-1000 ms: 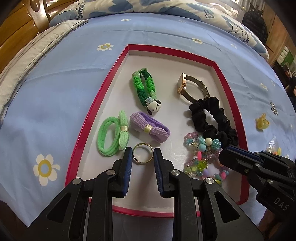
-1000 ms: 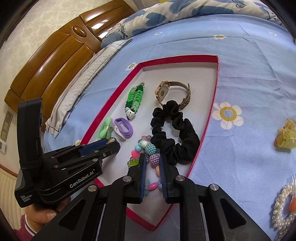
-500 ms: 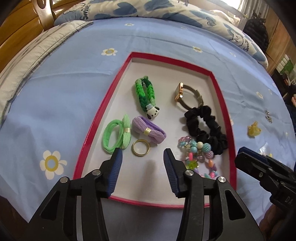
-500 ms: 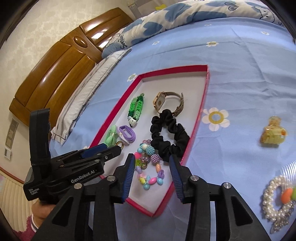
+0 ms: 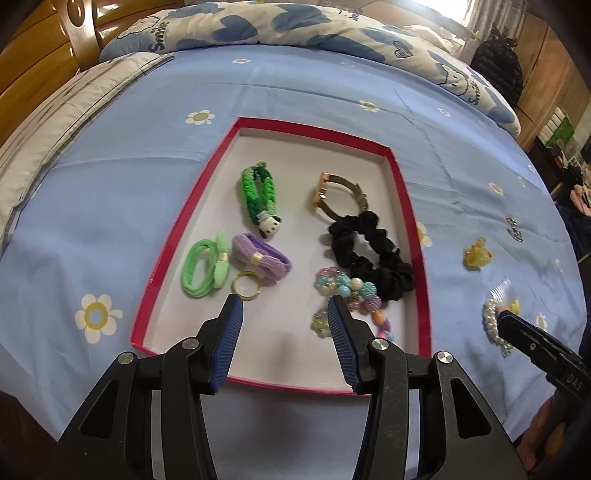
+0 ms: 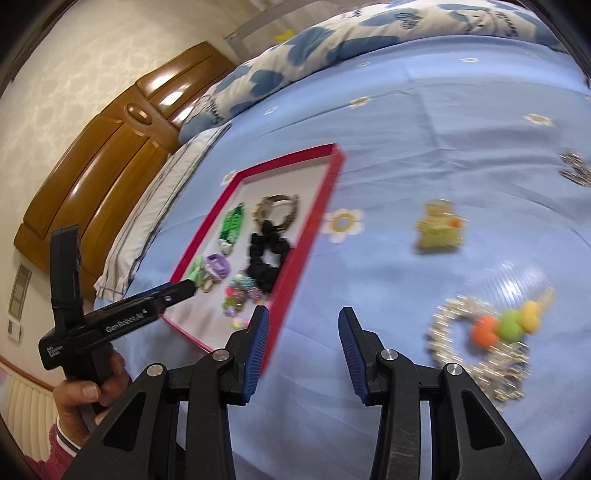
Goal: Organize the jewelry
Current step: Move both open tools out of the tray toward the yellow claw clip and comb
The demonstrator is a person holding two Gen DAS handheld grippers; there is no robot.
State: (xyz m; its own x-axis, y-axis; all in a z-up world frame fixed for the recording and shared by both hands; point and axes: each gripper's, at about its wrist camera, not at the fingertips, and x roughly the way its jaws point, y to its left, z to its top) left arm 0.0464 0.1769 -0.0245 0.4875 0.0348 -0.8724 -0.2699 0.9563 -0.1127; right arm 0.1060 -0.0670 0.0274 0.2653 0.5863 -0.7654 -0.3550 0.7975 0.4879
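A red-rimmed tray [image 5: 402,192] lies on the blue bedspread and holds a gold ring [image 5: 246,283], green [image 5: 202,272] and purple [image 5: 261,255] hair ties, a green braided charm [image 5: 258,197], a watch [image 5: 334,197], a black scrunchie [image 5: 369,254] and a bead bracelet [image 5: 349,291]. My left gripper [image 5: 284,317] is open and empty above the tray's near end. My right gripper [image 6: 301,325] is open and empty over the bedspread right of the tray [image 6: 295,258]. A pearl bracelet [image 6: 480,343] and a yellow clip [image 6: 439,227] lie outside the tray.
A small silver piece [image 5: 514,228] lies on the bedspread at the far right. A patterned quilt [image 5: 295,26] is bunched at the back. A wooden headboard [image 6: 99,155] stands to the left.
Both grippers opened and drew back. The left one let go of the gold ring, the right one left the bead bracelet and swung right toward the pearl bracelet.
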